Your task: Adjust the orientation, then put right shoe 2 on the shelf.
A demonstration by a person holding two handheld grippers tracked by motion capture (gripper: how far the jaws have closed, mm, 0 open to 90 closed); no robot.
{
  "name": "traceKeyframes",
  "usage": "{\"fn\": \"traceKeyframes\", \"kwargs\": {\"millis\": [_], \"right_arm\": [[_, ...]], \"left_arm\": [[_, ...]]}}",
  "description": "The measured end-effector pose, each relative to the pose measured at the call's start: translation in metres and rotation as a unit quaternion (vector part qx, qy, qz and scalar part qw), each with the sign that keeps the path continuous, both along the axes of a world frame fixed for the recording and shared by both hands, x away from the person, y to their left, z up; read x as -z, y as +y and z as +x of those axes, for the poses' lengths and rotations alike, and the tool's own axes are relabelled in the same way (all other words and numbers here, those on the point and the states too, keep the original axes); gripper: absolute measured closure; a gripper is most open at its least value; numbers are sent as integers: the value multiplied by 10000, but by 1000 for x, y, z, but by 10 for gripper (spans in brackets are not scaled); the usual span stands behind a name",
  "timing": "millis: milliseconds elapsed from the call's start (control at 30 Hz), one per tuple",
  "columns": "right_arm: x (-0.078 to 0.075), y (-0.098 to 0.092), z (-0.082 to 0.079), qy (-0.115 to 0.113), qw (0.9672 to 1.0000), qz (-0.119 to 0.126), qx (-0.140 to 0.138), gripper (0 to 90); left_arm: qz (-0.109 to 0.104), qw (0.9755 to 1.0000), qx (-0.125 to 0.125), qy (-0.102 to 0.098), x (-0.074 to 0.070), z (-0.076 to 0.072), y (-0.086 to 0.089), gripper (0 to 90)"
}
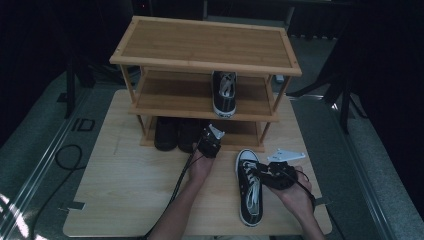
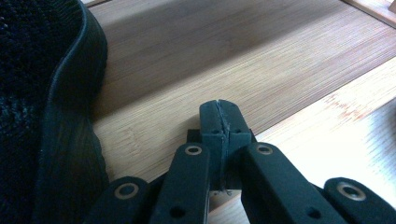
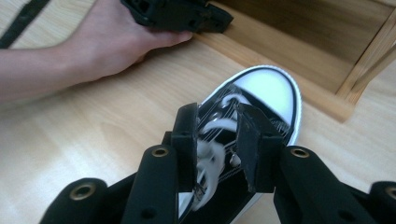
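The sneaker (image 1: 249, 186) is black with white laces, toe cap and sole; the shelf (image 1: 205, 45) and worktop (image 1: 130, 195) are pale striped wood.

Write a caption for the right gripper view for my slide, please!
Right gripper with jaws parted over the laces of a black sneaker on the wooden table.

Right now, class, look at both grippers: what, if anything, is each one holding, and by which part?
Left gripper: shut on nothing. Right gripper: fingers apart astride the sneaker's laces, not clamping them, so nothing is held.
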State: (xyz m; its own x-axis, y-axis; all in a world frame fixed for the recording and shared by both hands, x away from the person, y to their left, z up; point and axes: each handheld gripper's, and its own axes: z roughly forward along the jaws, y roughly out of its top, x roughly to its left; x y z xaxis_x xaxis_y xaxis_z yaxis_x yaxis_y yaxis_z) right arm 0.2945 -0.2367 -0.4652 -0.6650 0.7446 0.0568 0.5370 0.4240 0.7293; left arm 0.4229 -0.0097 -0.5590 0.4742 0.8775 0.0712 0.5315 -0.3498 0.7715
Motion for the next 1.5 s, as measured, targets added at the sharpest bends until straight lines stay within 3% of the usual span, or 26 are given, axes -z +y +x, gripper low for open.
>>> {"fn": "traceKeyframes", "kwargs": {"millis": [333, 700, 933, 1133, 1367, 1500], "right_arm": [[-8, -9, -28, 84, 9999, 136, 36, 669], [-2, -16, -48, 411, 9987, 264, 157, 660], [2, -18, -58, 672, 9975, 110, 194, 684], [6, -13, -57, 806, 9963, 69, 294, 686], [13, -1, -39, 1047, 9928, -148, 563, 734], [15, 4, -32, 1076, 9909, -304, 745, 763]], "left_arm": [[8, 10000, 5, -5, 0, 0, 0, 900], [17, 10000, 0, -9, 0, 0, 0, 900], [25, 10000, -9, -11, 0, 0, -1, 900], [31, 10000, -16, -15, 0, 0, -1, 900], [18, 10000, -21, -8, 0, 0, -1, 900], [12, 10000, -17, -9, 0, 0, -1, 900]]}}
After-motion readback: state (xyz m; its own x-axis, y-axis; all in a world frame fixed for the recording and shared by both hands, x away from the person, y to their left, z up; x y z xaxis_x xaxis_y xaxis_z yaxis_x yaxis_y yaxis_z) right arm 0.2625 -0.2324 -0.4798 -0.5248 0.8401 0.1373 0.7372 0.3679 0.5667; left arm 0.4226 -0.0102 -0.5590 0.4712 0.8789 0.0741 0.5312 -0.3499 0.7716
